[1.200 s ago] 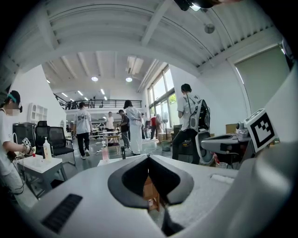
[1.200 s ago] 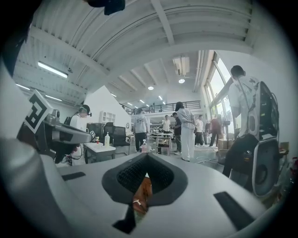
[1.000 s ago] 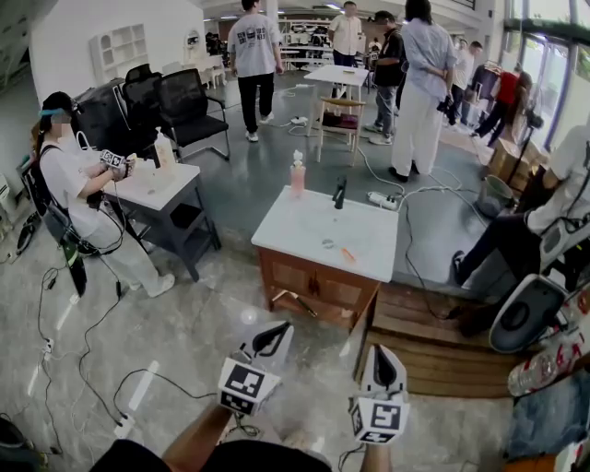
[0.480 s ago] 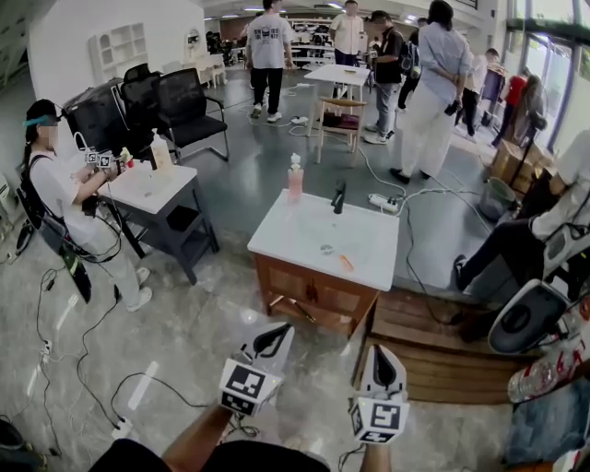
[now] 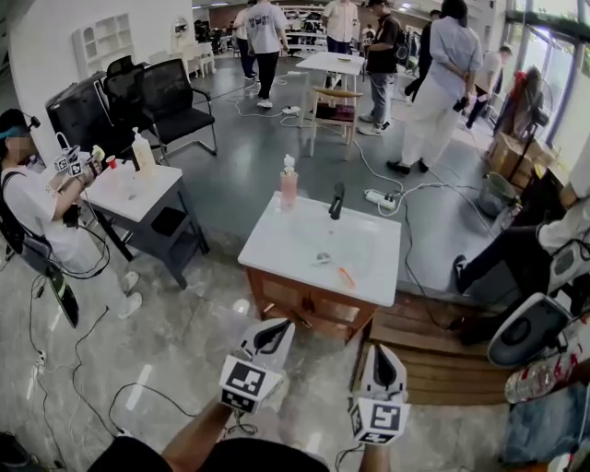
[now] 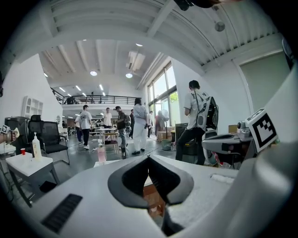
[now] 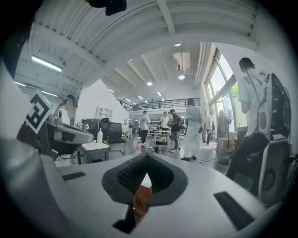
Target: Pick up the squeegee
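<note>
The left gripper [image 6: 149, 157] has its fingers clenched, the dark pads meeting at the tip with nothing between them. The right gripper [image 7: 147, 157] is clenched the same way and is also empty. In the head view the two sit side by side at 6 o'clock, each carrying one marker cube [image 5: 244, 381] printed with black-and-white square patterns and no letters. At 12 o'clock, well apart from both grippers, stands a white surface [image 5: 277, 241] on a wooden cabinet [image 5: 304, 300], with a round drain [image 5: 321, 259] near its middle. Three things rest on it. One pink bottle [image 5: 289, 184] stands at the 11 o'clock corner, its label too small to read. One black upright piece [image 5: 337, 200] stands at the 12 o'clock edge. The squeegee [image 5: 346, 276], as far as can be made out, is the small orange piece lying flat at about 4 o'clock from the drain, its shape too small to tell. At 10 o'clock a second surface [image 5: 129, 189] holds one pale pump bottle [image 5: 141, 153], and a seated person [image 5: 37, 221] beside it is cut off by the frame edge. Behind it stand two black chairs [image 5: 171, 101]. Several people stand at 12 o'clock, and dark print on one white shirt [image 5: 265, 23] is too blurred to read.
</note>
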The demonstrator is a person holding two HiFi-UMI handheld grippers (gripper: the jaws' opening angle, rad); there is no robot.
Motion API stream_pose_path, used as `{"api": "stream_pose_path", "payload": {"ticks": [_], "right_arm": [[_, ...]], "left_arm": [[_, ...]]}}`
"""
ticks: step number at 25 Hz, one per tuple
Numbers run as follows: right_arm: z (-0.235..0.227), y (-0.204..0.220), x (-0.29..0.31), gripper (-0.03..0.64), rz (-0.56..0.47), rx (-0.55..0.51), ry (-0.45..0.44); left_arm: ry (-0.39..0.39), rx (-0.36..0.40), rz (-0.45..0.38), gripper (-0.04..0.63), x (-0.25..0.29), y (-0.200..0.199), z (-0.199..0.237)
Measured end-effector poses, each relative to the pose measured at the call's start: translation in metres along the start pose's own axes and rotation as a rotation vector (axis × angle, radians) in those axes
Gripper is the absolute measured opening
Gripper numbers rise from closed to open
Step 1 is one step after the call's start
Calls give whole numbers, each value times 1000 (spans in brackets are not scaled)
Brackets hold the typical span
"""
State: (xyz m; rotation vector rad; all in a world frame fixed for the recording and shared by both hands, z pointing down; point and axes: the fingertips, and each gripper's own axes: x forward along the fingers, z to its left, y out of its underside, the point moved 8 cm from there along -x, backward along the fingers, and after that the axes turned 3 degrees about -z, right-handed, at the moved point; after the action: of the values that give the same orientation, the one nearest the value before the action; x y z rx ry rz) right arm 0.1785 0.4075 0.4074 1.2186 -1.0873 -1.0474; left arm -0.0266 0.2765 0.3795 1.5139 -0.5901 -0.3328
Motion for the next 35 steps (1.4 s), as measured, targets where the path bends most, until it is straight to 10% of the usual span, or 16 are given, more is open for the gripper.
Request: {"api": "stream_pose_path", "payload": {"ticks": [35], "right_arm": [[9,-7,262,-2,75,-18,114]], "left_arm": [[130,-38,14,3,201,0,204]]}}
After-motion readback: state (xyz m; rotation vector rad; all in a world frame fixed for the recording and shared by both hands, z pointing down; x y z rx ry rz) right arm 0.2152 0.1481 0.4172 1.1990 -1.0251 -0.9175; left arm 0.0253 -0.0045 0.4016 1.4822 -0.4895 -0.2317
